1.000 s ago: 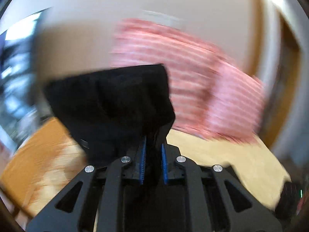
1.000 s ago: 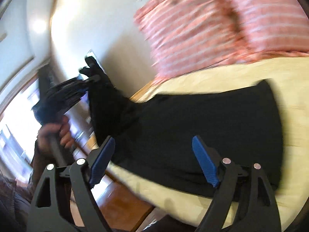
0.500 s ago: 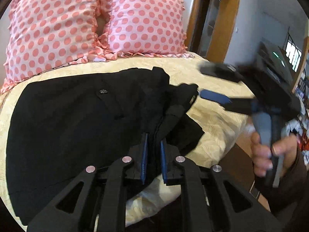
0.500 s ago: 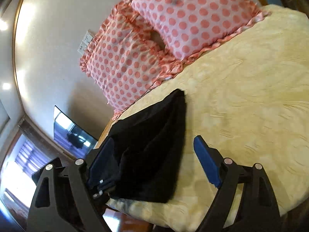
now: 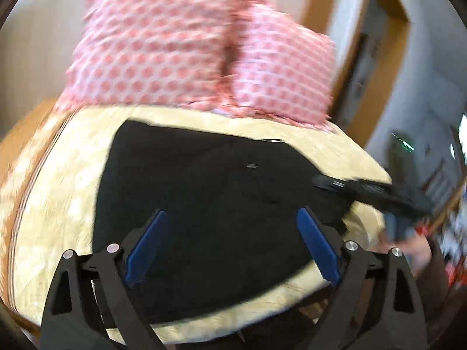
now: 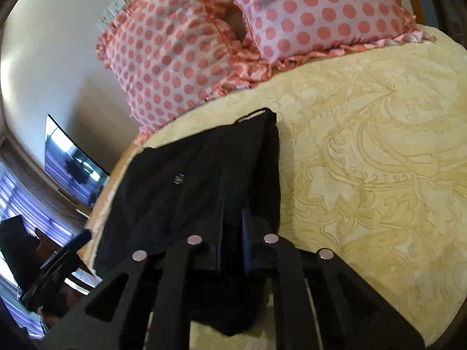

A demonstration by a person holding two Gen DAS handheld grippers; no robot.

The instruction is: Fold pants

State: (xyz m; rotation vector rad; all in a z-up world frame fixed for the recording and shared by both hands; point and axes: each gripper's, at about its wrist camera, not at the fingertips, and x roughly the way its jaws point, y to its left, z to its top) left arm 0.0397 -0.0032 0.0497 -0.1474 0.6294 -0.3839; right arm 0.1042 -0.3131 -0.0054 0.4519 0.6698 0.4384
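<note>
On the bed [image 6: 379, 175], your left gripper [image 5: 230, 245] has let go, now spread; right gripper [image 6: 232, 233] pinches the pants [image 6: 189, 180] at 6 o'clock, fold laid.

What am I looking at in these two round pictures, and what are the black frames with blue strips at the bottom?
There is no robot arm here. A person holds a hand-held gripper in each hand, and a fisheye camera on each looks forward along its two fingers, which gives the round, bent pictures.

The left wrist view shows the left gripper with its blue-padded jaws wide apart, holding nothing. At its right edge you see the right gripper reaching onto the cloth.

The right wrist view shows those jaws drawn close together on the near part of the black folded pants.

The pants lie on a pale yellow patterned bedspread, with two pink polka-dot pillows leaning at the head of the bed.
</note>
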